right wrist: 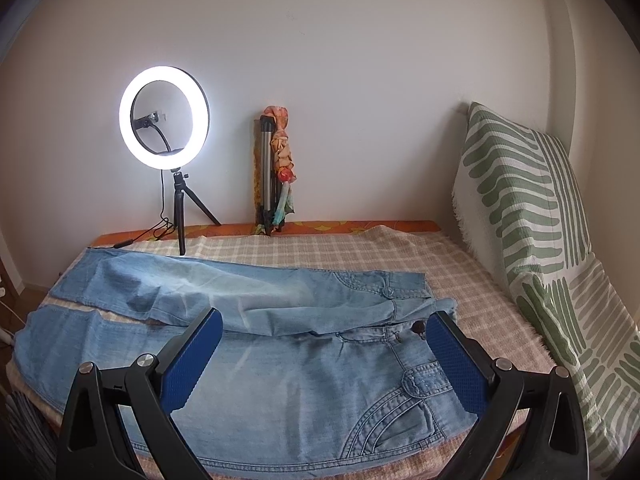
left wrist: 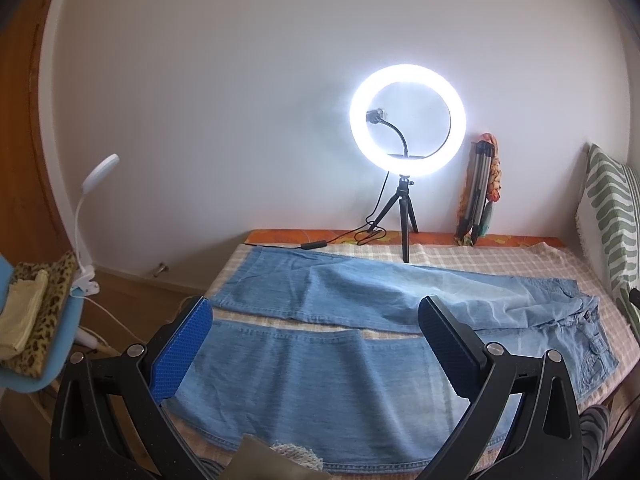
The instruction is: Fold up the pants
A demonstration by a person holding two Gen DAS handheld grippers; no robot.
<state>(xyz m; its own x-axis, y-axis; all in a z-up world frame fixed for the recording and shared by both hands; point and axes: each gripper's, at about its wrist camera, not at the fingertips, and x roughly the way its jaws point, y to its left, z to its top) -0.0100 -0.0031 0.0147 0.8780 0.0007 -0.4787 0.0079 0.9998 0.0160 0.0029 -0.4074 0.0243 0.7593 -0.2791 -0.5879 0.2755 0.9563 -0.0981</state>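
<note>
Light blue jeans [left wrist: 320, 368] lie spread flat on the checked bedspread [left wrist: 460, 258], legs to the left, waist to the right. The two legs lie side by side with a narrow gap. My left gripper [left wrist: 316, 312] is open and empty, held above the near leg close to the hems. My right gripper [right wrist: 324, 324] is open and empty, held above the waist end of the jeans [right wrist: 280, 376], near the button and front pocket [right wrist: 400, 416].
A lit ring light [left wrist: 407, 122] on a small tripod stands at the bed's far edge, its cable running left. A folded tripod [right wrist: 269, 176] leans on the wall. Green-striped pillows [right wrist: 532, 240] stand at the right. A blue chair [left wrist: 40, 344] with cloths stands at the left.
</note>
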